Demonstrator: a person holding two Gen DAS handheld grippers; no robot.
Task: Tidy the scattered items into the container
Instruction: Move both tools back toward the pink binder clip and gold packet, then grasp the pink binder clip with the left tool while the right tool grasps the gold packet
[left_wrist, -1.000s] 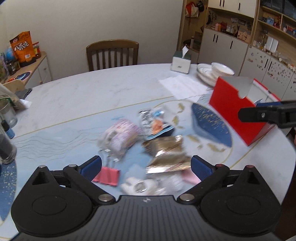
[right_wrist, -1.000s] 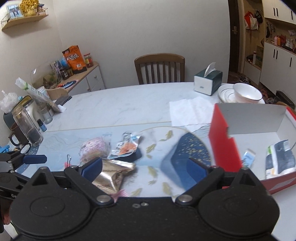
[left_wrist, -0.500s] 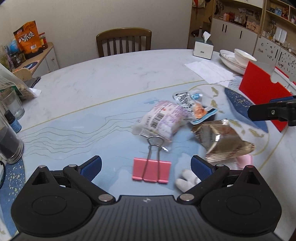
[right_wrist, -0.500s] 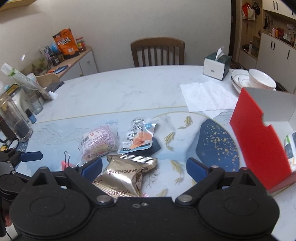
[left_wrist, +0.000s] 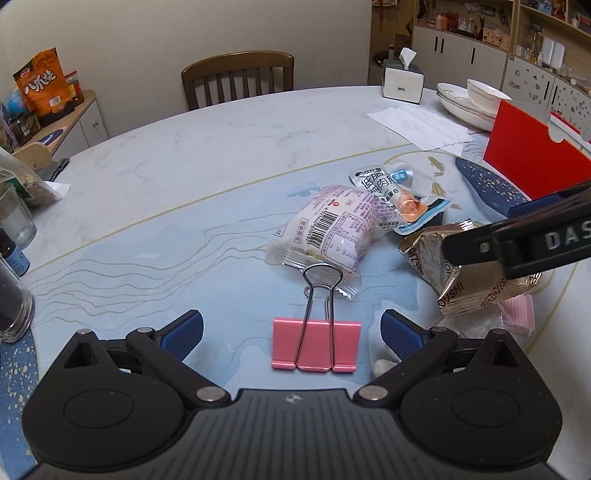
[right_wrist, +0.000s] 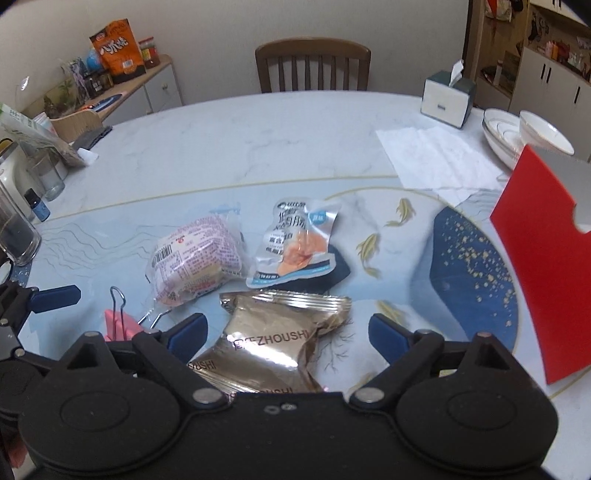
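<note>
Clip (left_wrist: 316, 344) lies between the left gripper's (left_wrist: 291, 330) spread fingers; right gripper (right_wrist: 286, 332), wide, probably straddles the packet (right_wrist: 273, 343); close squarely.

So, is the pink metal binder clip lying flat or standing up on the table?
Lying flat: the pink metal binder clip rests on its side, both wire handles stretched along the table toward the snack packets.

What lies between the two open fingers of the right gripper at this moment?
In the right wrist view, the gold snack packet lies on the table between the open fingers of the right gripper; nothing else shows there.
</note>
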